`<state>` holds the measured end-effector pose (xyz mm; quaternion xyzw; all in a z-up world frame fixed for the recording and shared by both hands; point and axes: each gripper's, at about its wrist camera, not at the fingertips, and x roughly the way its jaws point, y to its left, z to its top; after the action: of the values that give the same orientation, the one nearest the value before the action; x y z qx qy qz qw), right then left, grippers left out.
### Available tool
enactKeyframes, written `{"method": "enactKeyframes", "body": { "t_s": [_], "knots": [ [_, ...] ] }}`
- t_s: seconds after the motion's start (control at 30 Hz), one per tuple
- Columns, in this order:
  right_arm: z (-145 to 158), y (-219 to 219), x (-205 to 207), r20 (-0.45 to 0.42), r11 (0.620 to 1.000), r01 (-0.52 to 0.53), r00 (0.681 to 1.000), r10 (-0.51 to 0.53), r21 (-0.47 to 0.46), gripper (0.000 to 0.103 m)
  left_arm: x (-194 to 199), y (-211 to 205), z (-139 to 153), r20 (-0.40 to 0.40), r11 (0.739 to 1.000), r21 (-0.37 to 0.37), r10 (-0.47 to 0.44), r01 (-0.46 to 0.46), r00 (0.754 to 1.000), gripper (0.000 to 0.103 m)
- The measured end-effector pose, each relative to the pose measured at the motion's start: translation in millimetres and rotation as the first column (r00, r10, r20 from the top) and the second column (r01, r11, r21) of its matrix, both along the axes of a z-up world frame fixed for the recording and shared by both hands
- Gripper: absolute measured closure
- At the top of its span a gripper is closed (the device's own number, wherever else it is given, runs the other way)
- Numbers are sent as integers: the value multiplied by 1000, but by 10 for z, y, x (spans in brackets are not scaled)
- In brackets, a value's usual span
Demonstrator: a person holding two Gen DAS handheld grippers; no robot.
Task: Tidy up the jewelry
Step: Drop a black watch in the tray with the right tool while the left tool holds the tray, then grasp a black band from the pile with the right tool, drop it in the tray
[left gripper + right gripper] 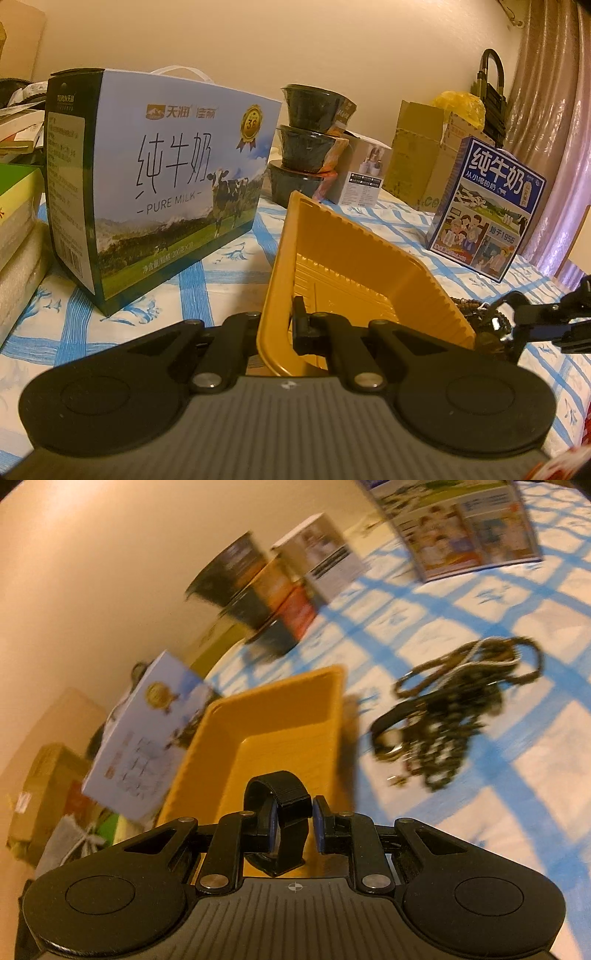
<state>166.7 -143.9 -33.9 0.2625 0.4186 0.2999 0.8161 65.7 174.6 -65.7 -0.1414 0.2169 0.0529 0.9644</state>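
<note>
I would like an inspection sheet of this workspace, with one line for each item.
Surface: blue-and-white checked cloth.
Job's things: yellow tray, empty, tilted up; tangled jewelry pile on the cloth beside it.
Clutter: large milk carton, small milk carton, stacked dark bowls, white box, cardboard boxes.
Grippers: left gripper shut on the tray's wall; right gripper holds a black band.
Cables: nothing seen.
Surroundings: beige wall, curtain.

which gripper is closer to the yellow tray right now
Left. The left gripper is clamped on the yellow tray wall. The right gripper, holding a black band, hovers above the tray's near end.
</note>
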Motion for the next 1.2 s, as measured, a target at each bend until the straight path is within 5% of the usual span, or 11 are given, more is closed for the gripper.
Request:
{"method": "enactKeyframes", "body": {
  "t_s": [0.37,0.47,0.6,0.8,1.0,1.2],
  "knots": [
    [-130,455,-88,9,980,-123,992,126,-159,82,0,-10,16,7,1000,12,-6,6,1000,98],
    [-139,477,-77,12,980,-138,990,141,-145,74,3,-14,24,8,1000,13,-5,5,1000,98],
    [-52,412,-79,76,986,-110,990,120,-125,55,-9,-20,38,12,1000,16,-3,3,1000,98],
    [-29,64,-28,149,987,-5,988,30,-163,52,-13,-22,32,14,1000,18,-1,1,1000,98],
    [-209,-236,87,222,925,64,975,23,-374,52,-30,-5,39,17,1000,26,7,-7,1000,98],
    [-342,-264,177,307,857,38,941,142,-514,52,-46,34,50,19,999,35,25,-25,1000,97]
  ]
}}
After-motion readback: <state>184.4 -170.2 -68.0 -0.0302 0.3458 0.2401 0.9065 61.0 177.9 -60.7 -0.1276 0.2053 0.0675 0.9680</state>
